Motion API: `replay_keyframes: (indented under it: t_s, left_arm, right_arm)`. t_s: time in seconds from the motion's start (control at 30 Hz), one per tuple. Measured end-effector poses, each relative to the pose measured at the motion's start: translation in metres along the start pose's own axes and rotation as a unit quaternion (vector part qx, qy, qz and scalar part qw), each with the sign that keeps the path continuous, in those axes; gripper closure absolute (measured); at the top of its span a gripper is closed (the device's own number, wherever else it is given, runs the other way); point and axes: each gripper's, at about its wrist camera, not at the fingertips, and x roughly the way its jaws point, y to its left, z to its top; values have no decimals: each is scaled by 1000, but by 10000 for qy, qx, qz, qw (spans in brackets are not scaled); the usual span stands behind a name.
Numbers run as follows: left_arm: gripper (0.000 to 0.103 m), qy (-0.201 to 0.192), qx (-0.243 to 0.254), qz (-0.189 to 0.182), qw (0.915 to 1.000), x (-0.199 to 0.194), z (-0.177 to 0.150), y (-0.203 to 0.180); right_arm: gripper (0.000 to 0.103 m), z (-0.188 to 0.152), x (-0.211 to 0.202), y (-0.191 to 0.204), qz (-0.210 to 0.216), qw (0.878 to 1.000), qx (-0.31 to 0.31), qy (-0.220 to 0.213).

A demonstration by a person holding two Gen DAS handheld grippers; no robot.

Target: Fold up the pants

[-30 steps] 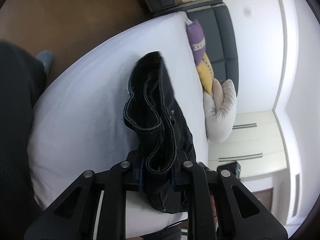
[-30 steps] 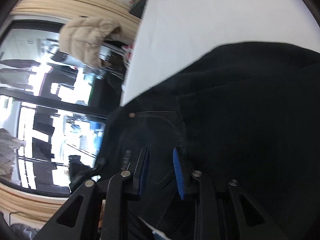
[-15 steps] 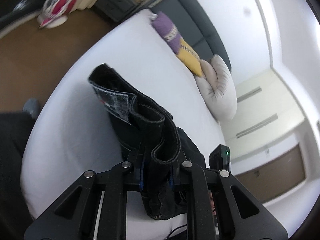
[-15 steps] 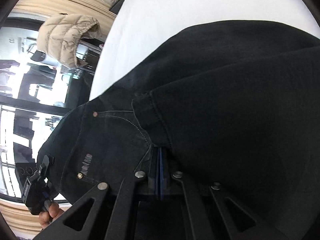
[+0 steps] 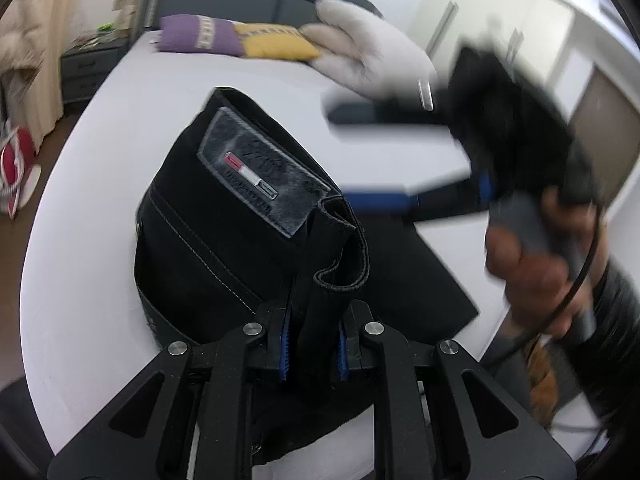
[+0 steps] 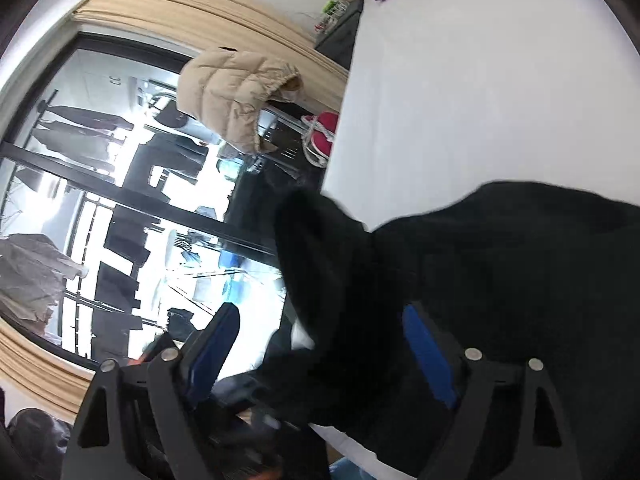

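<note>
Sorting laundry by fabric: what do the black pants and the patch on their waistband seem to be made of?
The black pants look like heavy matte denim: thick seams with pale contrast stitching and a stiff rolled waistband edge. The patch looks like leather or imitation leather with a slight sheen and a small red and white tab; which of the two cannot be told.

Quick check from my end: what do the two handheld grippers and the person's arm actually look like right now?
Both grippers are black, with triangular cut-outs in their finger frames, round silver pivot bolts and blue pads. The left gripper and right gripper match. In the left wrist view the right gripper has a grey handle and a black cable; the arm wears a dark sleeve.
</note>
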Motion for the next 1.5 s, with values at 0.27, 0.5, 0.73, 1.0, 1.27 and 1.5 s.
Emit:
replay_keyframes:
  t_s: [0.27, 0.5, 0.73, 1.0, 1.27, 1.5]
  left_arm:
    - [88, 150, 640, 293, 9974, 19, -11, -33]
    - [88, 317, 1073, 338, 9931, 42, -20, -53]
    - [88, 497, 1339, 51, 9897, 71, -13, -83]
    - [88, 774, 1959, -274, 9772, 129, 3, -155]
    - [88, 1132, 2182, -378, 9686, 186, 8, -194]
    - [88, 1210, 2279, -396, 9653, 203, 11, -188]
  right_arm:
    - [29, -9, 23, -30, -600, 9966, 336, 447]
    - [81, -12, 20, -33, -662, 9968, 165, 411]
    - [88, -22, -16, -53, -790, 9964, 316, 70]
    - [89, -18, -69, -99, -1002, 9918, 730, -309]
    - [89, -25, -97, -147, -1036, 9888, 1007, -372]
    - [89, -35, -112, -166, -1013, 9878, 1085, -474]
